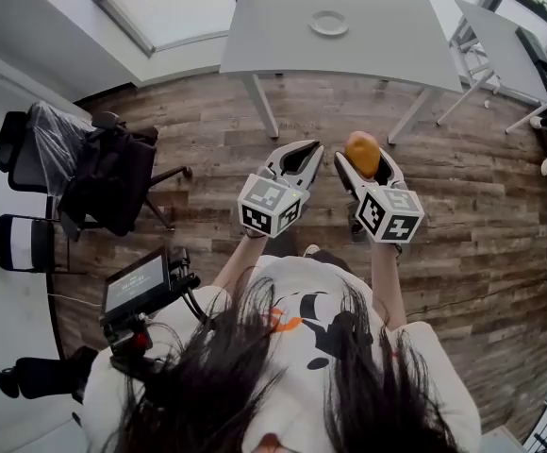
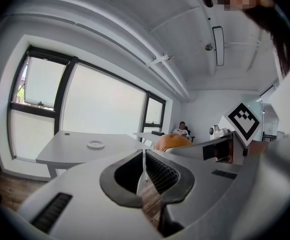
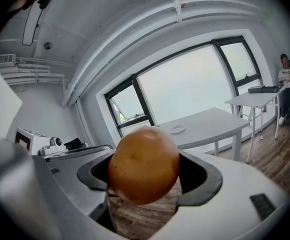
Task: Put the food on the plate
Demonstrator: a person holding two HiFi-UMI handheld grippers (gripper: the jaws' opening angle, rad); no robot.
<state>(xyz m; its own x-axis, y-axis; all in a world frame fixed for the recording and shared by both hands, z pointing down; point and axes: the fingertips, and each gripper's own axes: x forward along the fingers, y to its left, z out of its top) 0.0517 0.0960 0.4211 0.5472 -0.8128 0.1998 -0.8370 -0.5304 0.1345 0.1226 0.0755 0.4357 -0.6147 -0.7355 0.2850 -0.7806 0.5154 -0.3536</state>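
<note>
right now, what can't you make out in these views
- Kind of food: the round orange-brown food in the right gripper has smooth, plain skin. It could be an orange, a potato or a roll; no view settles it.
- Grip contact: in the right gripper view, the food itself hides where the jaws meet it.
- Plate on the grey table: too small and far in every view to see inside it.

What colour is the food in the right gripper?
Orange-brown food, clearest in the right gripper view.
</note>
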